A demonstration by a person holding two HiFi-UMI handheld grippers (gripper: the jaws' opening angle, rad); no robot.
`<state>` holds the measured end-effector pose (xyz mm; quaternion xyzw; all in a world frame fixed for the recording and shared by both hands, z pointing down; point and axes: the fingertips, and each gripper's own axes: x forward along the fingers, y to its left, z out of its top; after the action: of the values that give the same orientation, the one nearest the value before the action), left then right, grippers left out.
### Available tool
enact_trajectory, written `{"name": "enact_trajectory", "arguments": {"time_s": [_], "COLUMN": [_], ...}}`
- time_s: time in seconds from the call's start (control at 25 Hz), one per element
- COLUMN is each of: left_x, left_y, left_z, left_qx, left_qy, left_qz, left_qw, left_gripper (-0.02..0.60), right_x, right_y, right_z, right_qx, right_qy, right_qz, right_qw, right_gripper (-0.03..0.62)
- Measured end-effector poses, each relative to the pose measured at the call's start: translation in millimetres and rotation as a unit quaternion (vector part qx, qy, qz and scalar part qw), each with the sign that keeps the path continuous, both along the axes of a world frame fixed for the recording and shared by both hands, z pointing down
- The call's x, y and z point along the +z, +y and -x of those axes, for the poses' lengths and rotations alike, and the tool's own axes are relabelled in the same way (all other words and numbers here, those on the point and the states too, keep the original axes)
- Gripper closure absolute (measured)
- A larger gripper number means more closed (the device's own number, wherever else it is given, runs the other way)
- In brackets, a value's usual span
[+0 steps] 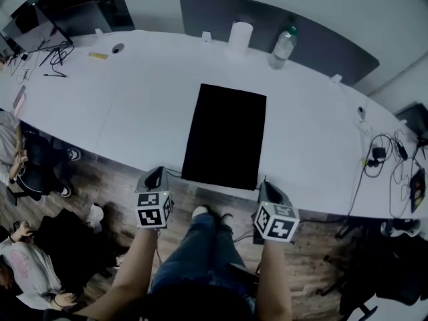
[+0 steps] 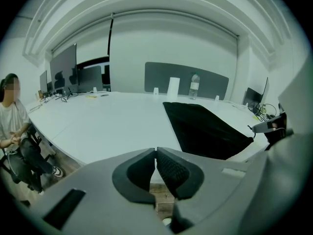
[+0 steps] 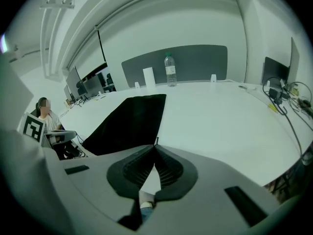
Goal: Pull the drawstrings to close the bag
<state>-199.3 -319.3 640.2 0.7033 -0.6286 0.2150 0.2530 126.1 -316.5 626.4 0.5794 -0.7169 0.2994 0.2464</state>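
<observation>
A flat black bag (image 1: 225, 136) lies on the white table (image 1: 120, 112), its near edge at the table's front. My left gripper (image 1: 160, 172) hangs just off the bag's near left corner. Its jaws are shut, and a thin dark drawstring (image 1: 175, 173) runs from that corner to them. My right gripper (image 1: 265, 185) is at the near right corner, shut on the other drawstring. In the right gripper view a short cord end (image 3: 155, 141) pokes out above the closed tips (image 3: 155, 147). In the left gripper view the pads (image 2: 168, 168) meet at the tip (image 2: 155, 152), with the bag (image 2: 205, 126) to the right.
A water bottle (image 1: 283, 47) and a white cylinder (image 1: 241, 33) stand at the table's far edge before a grey divider (image 1: 321, 32). Cables (image 1: 384, 152) lie on the right end. People sit at the left (image 1: 20, 159). The holder's legs (image 1: 200, 246) are below the front edge.
</observation>
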Motion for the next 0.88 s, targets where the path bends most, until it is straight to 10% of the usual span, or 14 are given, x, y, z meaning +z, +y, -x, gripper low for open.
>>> {"name": "enact_trajectory", "arguments": {"time_s": [0.88], "left_x": [-103.9], "left_y": [-10.6], "left_z": [16.1], "left_qx": [-0.063], "left_qy": [-0.018], "left_qz": [-0.114], "left_qw": [0.9913], "left_gripper": [0.571], "right_x": [-98.1], "right_y": [-18.2], "right_z": [-28.3], "right_qx": [-0.023], "right_qy": [0.032], "right_qz": [-0.106], "right_qw": [0.994], "right_gripper": [0.595]}}
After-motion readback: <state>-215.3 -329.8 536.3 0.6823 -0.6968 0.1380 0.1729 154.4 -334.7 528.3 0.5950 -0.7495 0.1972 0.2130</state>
